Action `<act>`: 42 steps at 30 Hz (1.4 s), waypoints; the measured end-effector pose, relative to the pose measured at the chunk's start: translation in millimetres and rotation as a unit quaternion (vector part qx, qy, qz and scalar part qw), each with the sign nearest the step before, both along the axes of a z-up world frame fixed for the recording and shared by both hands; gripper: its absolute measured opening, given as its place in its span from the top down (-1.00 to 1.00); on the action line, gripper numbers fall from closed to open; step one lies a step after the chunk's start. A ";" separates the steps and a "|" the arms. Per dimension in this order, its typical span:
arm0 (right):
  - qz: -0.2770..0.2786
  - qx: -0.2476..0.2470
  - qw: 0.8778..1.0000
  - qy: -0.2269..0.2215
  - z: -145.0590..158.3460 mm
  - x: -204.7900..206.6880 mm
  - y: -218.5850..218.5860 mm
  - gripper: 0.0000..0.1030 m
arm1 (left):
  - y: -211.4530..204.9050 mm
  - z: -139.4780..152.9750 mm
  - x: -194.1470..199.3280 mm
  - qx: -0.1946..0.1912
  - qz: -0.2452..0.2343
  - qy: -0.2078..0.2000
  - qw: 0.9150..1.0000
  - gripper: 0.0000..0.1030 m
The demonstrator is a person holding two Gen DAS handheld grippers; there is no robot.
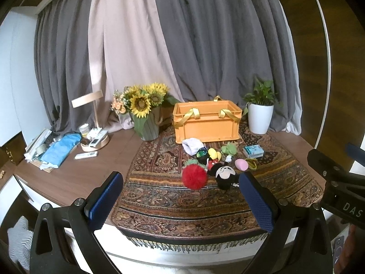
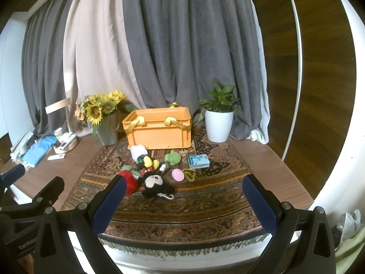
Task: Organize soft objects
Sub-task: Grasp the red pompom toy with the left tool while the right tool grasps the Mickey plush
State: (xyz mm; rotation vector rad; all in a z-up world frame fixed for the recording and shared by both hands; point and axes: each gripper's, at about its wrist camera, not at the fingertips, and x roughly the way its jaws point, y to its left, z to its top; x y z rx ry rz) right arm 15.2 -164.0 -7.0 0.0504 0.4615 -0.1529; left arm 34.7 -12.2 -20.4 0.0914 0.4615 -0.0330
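Note:
Several soft toys lie on a patterned rug [image 1: 182, 205] in front of an orange crate [image 1: 206, 123]: a red fluffy ball [image 1: 194, 176], a black mouse plush [image 1: 224, 174], a green frog plush [image 1: 229, 148], a pink egg-shaped toy [image 1: 241, 164], a white sock [image 1: 192, 145] and a yellow-and-black toy [image 1: 208, 154]. My left gripper [image 1: 182, 203] is open and empty, held short of the toys. My right gripper [image 2: 186, 205] is open and empty, short of the mouse plush [image 2: 155, 182], the red ball [image 2: 130, 180] and the crate [image 2: 158, 129].
A sunflower vase [image 1: 143, 111] stands left of the crate and a white potted plant [image 1: 260, 114] right of it. A light blue box [image 1: 253, 150] and a yellow-green cord [image 1: 252, 163] lie on the rug. Clutter, remotes and a lamp [image 1: 91, 118] fill the table's left.

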 end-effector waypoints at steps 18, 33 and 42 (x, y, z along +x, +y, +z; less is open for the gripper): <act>0.035 0.037 0.996 0.072 -44.9 99.8 7.2 -0.98 | 11.9 -41.0 91.0 0.009 -0.039 0.055 0.998 -1.00; 0.040 0.050 0.982 0.176 -101.7 197.0 18.0 -0.89 | 15.9 -92.8 179.9 0.028 -0.109 0.116 0.987 -0.91; 0.031 0.056 0.971 0.232 -131.8 231.0 31.2 -0.80 | 17.8 -122.1 208.9 0.027 -0.171 0.142 0.975 -0.82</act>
